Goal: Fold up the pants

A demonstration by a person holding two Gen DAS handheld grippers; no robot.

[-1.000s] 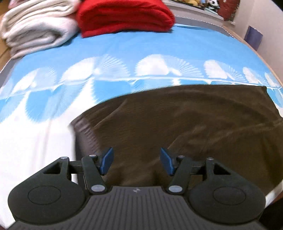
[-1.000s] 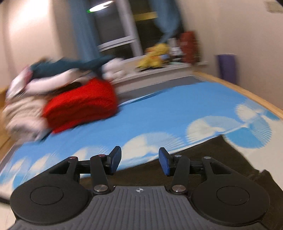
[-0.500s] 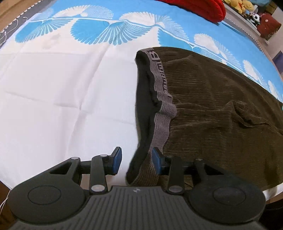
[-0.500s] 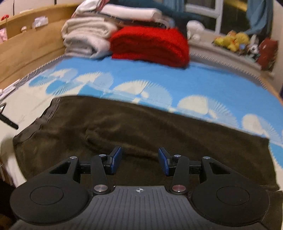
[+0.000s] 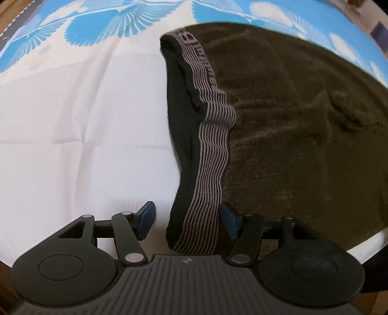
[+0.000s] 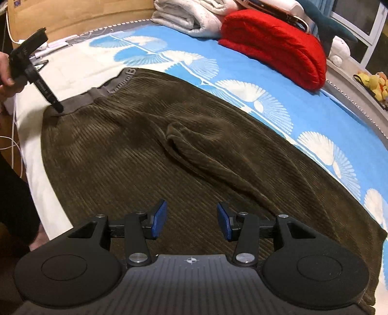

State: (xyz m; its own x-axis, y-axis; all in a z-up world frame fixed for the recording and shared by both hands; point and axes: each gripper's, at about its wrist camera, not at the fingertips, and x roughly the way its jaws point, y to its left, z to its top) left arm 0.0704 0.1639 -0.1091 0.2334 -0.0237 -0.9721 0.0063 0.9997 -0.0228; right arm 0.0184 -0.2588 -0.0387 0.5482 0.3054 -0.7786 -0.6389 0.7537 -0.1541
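Dark brown corduroy pants (image 6: 150,155) lie spread on the bed, with a grey striped waistband (image 5: 211,135) at the left end. My left gripper (image 5: 188,219) is open, its jaws on either side of the near end of the waistband, not closed on it. It also shows in the right wrist view (image 6: 57,106), tip touching the waistband (image 6: 80,103). My right gripper (image 6: 191,220) is open and empty, hovering low over the near edge of the pants, by a raised fold (image 6: 184,135) in the fabric.
The bed has a blue and white fan-pattern sheet (image 6: 242,72). A red folded blanket (image 6: 274,46) and pale folded towels (image 6: 194,14) are stacked at the far side. Plush toys (image 6: 373,82) sit on a ledge. White cables (image 6: 14,145) hang at the left.
The left gripper moved closer onto the waistband end and its jaws opened wider around it. The right gripper dropped lower toward the near edge of the pants.
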